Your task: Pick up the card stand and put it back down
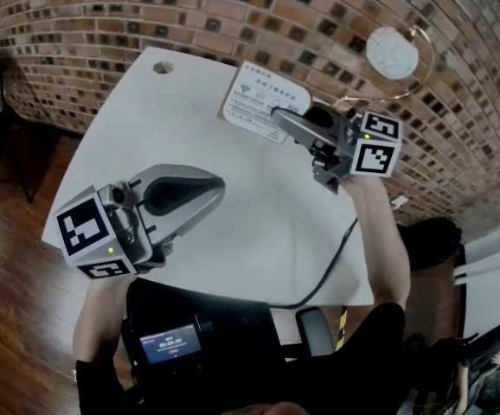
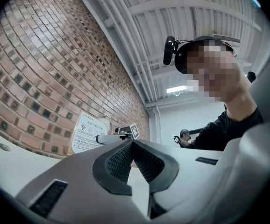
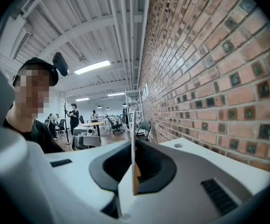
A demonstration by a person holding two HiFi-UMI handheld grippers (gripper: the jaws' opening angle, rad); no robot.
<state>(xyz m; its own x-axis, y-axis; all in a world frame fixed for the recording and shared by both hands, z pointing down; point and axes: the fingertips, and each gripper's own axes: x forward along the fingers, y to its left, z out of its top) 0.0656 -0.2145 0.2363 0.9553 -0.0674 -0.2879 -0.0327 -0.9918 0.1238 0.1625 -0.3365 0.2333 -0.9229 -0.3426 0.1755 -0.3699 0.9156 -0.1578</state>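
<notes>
The right gripper (image 1: 278, 118) is clamping the card stand (image 1: 263, 102) edge-on at upper centre. The left gripper (image 1: 214, 187) is sitting closed, empty, lower left. Probable risk: the thin panel pivoting in the grip, toppling at set-down.

We make out only a Wi-Fi symbol (image 1: 245, 87) at the top corner of the card stand (image 1: 266, 102); its printed lines are too small to read. The small screen (image 1: 170, 344) shows blurred digits.

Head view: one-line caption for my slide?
Right gripper shut on the card stand by the brick wall; left gripper shut over the table.
</notes>
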